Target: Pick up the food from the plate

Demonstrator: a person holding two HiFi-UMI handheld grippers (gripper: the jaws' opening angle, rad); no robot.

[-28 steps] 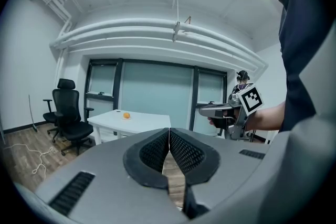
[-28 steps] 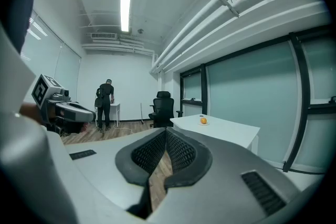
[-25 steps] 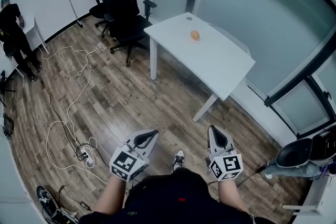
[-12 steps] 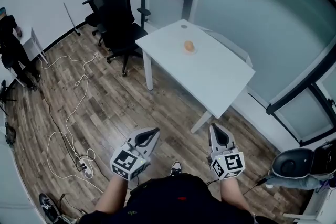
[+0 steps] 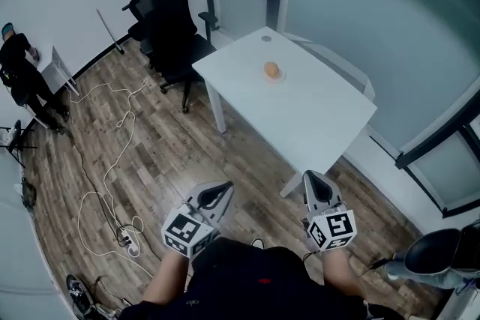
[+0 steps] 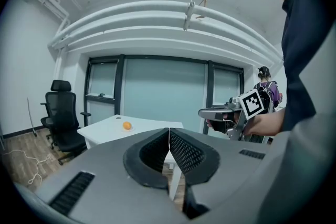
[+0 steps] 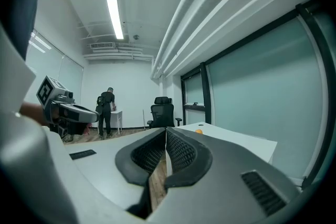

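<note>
- Has drawn nearer the white rectangular desk (image 5: 319,120) over the last second (near corner now just ahead of both claws in the head view, where before it lay further off). Reads as the walk-up, not yet the reach.
- Holds the left claw (image 5: 218,192) low in front of the body, jaws pressed together along their ribbed pads, with nothing between them.
- Carries the right claw (image 5: 314,180) the same way: jaws fully together and empty, no different from a second ago.
- Leaves the round orange piece of food (image 5: 272,70) untouched on its small pale plate (image 5: 274,77), towards the far end of the desk and closer to the black office chairs (image 5: 171,15) than to the body.
- Puts the food well apart from both claws, ahead of them and roughly between their two lines. Shows it small and to the left of the jaw seam in the left gripper view, just to the right of the seam in the right gripper view.
- Calls, most likely, for more ground covered across the brown wood-plank floor (image 5: 150,154), then for one claw opened before any grasp, since neither could take the food shut as now.
</note>
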